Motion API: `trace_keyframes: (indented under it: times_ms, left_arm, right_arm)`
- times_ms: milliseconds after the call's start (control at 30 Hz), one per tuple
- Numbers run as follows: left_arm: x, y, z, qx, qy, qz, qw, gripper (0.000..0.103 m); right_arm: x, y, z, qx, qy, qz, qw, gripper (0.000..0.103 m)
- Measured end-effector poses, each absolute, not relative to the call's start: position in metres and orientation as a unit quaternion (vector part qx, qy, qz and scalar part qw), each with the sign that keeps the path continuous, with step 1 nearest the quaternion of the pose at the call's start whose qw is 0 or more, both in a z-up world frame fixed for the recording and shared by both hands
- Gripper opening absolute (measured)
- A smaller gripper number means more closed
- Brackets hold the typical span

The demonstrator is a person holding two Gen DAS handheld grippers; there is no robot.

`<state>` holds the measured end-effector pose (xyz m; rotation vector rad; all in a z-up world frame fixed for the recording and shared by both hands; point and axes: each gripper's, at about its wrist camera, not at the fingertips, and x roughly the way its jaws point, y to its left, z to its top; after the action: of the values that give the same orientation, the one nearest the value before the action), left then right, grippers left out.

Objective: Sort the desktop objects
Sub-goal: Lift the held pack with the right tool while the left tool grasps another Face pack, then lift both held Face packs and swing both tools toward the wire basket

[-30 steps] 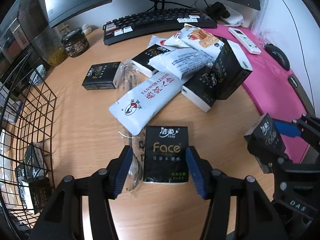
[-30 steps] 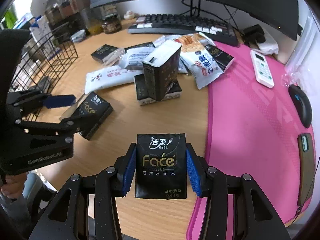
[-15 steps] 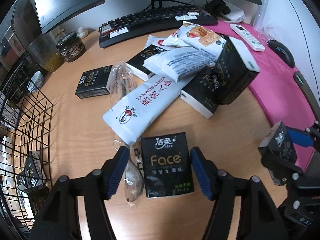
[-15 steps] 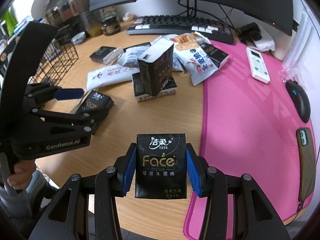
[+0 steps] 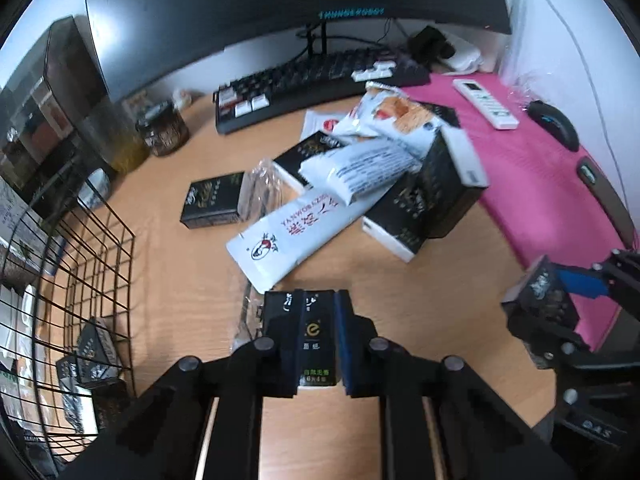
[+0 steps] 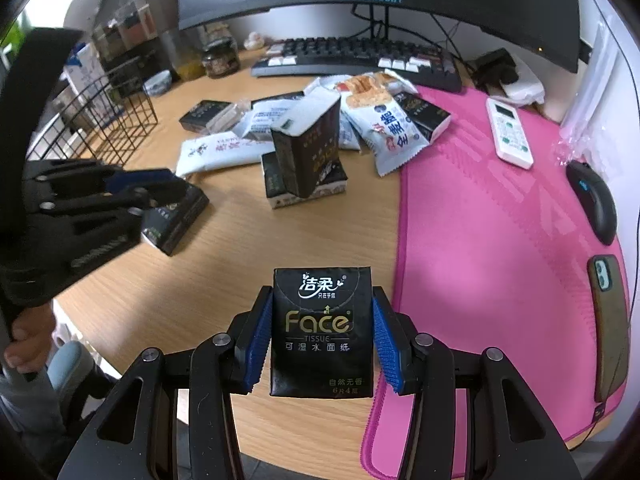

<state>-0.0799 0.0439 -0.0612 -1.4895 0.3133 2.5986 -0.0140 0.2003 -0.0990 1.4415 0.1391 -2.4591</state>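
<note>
My left gripper (image 5: 308, 308) has its jaws closing hard on a black Face tissue pack (image 5: 314, 336), and the pack is squeezed narrow between the blue pads. My right gripper (image 6: 322, 300) is shut on a second black Face tissue pack (image 6: 320, 328), held flat above the desk's front edge. The left wrist view shows that right gripper (image 5: 560, 280) at the right. A pile of tissue packs and snack bags lies mid-desk, with a long white snack bag (image 5: 296, 232) nearest me. The black wire basket (image 5: 100, 264) at the left holds a few tissue packs (image 5: 92, 344).
A keyboard (image 5: 320, 76) and a monitor stand at the back, with a dark jar (image 5: 162, 132) to their left. The pink mat (image 5: 540, 176) carries a white remote (image 5: 484, 104), a mouse (image 5: 554, 124) and a phone (image 6: 608, 320). A person's hand (image 6: 24, 340) grips the left handle.
The left gripper's jaws went from wide apart around the tissue pack to clamped on it, squashing it narrow, and rose a little. The right gripper and its pack stayed put.
</note>
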Motion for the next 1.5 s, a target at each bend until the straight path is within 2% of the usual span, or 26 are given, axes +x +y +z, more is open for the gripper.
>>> trace_keyframes:
  times_ms: [67,133,167,200,267,633,733,767,933,1233,1500]
  left_arm:
    - [-0.080,0.040,-0.062,-0.498,0.092,0.859,0.067,0.017]
    - [-0.085,0.035,-0.068,-0.512,0.086,0.852,0.062,0.025]
    - [-0.087,0.033,-0.071,-0.516,0.087,0.850,0.055,0.038]
    - [-0.088,0.032,-0.074,-0.519,0.090,0.849,0.050,0.058]
    - [-0.089,0.031,-0.077,-0.515,0.097,0.850,0.040,0.070]
    - [-0.100,0.029,-0.102,-0.537,0.108,0.836,0.027,0.070]
    - [-0.098,0.030,-0.100,-0.533,0.112,0.838,0.025,0.063]
    - [-0.098,0.029,-0.098,-0.529,0.107,0.841,0.021,0.059]
    - [-0.086,0.027,-0.070,-0.500,0.097,0.860,0.025,0.051]
    - [-0.055,0.033,-0.017,-0.444,0.104,0.889,0.032,0.051]
    - [-0.043,0.037,-0.009,-0.436,0.103,0.893,0.040,0.051]
  right_arm:
    - [-0.013,0.199,-0.098,0.499,0.049,-0.853,0.145,0.047]
    - [-0.012,0.197,-0.097,0.496,0.051,-0.854,0.148,0.047]
    - [-0.011,0.196,-0.096,0.496,0.051,-0.854,0.148,0.047]
    - [-0.010,0.196,-0.096,0.495,0.052,-0.854,0.149,0.047]
    - [-0.010,0.195,-0.095,0.494,0.051,-0.855,0.151,0.047]
    - [-0.014,0.195,-0.100,0.499,0.049,-0.852,0.153,0.047]
    - [-0.015,0.195,-0.102,0.500,0.049,-0.851,0.153,0.047]
    - [-0.015,0.195,-0.102,0.500,0.050,-0.851,0.153,0.047]
    - [-0.015,0.195,-0.102,0.499,0.052,-0.851,0.153,0.047]
    - [-0.012,0.191,-0.099,0.496,0.056,-0.852,0.155,0.047]
    - [-0.010,0.187,-0.096,0.493,0.058,-0.853,0.159,0.047]
